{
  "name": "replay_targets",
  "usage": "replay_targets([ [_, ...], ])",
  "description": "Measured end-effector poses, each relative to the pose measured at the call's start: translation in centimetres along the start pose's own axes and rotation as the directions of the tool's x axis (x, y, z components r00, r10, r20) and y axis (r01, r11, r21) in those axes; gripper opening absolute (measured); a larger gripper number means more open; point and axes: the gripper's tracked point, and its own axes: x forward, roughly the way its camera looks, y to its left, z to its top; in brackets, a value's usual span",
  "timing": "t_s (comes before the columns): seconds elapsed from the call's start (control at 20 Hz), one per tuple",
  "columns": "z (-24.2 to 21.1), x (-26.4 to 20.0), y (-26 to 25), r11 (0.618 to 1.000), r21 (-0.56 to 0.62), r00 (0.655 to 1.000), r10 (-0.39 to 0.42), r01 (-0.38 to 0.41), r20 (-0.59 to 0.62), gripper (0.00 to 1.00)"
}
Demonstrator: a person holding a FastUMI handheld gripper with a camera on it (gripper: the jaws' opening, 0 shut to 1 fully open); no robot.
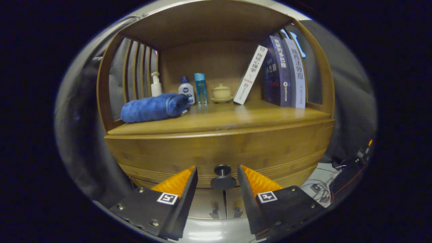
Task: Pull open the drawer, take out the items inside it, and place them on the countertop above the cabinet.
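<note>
The tool (217,175) stands open, holding nothing, its fingers either side of the drawer's knob (223,177). The drawer (219,152) looks closed below the counter (236,118); next, close on the knob and pull. A rolled blue towel (153,108) lies near the counter's left edge.

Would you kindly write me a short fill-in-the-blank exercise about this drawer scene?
1. The drawer knob sits ___ the gripper's open fingers.
2. The rolled blue towel lies on the ___.
3. The drawer is ___.
4. The white book stands ___.

Missing: between; countertop; closed; tilted
</note>
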Motion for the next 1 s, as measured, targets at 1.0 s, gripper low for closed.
replay_targets([
  [1.0, -1.3, -0.4, -0.7, 0.998, 0.063, 1.000, -0.019, 0.021, -0.024, 0.31],
])
